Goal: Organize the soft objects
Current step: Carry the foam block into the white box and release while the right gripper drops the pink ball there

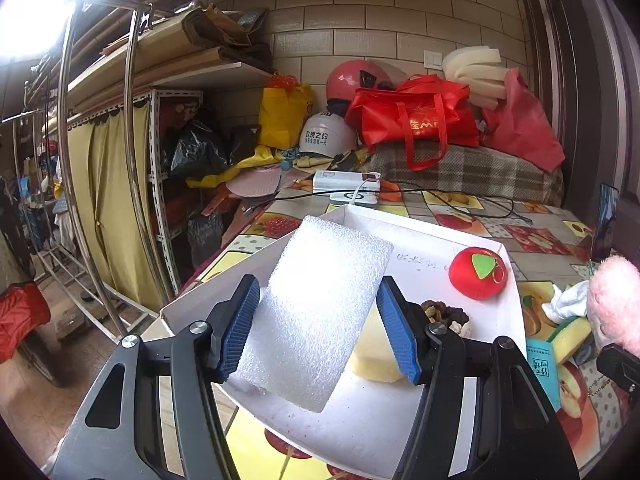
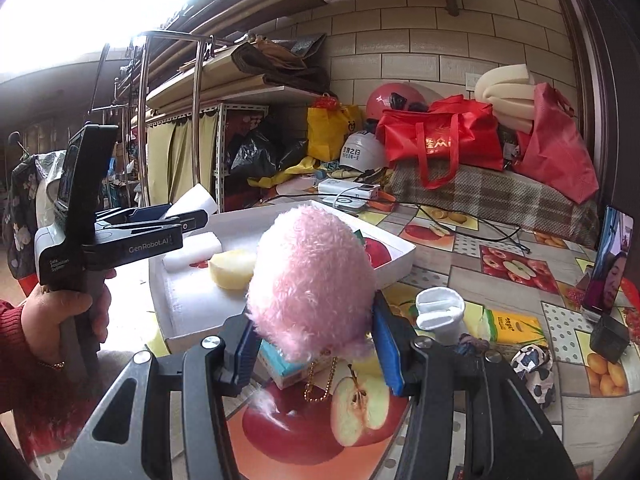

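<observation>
Above the white tray (image 1: pixel 400 232), a white foam block (image 1: pixel 320 312) is clamped between the blue pads of the left gripper (image 1: pixel 318 330), jaws partly spread. A red plush apple (image 1: pixel 478 274) and a yellow sponge (image 1: pixel 374 356) are seen lying in the tray. Just beside the tray, over the fruit-print tablecloth (image 2: pixel 508 264), a pink fluffy toy (image 2: pixel 310 284) is gripped by the right gripper (image 2: pixel 316 346), jaws narrowly spread.

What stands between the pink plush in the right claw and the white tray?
Nothing visible. The pink plush sits in the right claw just short of the white tray, whose near rim and bare floor lie open ahead.
</observation>
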Available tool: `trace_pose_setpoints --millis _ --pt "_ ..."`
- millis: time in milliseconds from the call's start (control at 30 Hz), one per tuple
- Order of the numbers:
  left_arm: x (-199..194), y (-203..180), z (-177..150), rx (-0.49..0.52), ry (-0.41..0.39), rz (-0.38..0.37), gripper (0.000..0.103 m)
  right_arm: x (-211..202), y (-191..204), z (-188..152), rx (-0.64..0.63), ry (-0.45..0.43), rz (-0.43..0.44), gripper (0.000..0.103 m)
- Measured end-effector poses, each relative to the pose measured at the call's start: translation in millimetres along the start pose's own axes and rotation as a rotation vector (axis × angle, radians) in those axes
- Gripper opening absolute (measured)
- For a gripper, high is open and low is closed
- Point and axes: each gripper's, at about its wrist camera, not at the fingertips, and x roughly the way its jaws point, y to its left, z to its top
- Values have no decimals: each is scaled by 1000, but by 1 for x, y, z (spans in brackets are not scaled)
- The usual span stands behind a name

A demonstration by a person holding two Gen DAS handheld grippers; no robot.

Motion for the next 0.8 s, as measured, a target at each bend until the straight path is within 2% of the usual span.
trace_pose_setpoints --millis 300,600,633,700,800 --pt "33 20 8 -109 106 12 62 49 28 20 -11 33 4 50" --pt "38 11 8 -64 128 47 62 90 31 35 15 78 -44 54" --pt "38 12 8 -67 126 49 62 90 30 35 15 82 -45 57" --pt "37 14 8 -70 123 55 62 86 30 35 18 66 -47 85" --pt "36 12 8 -63 117 83 69 81 31 36 13 40 -54 88"
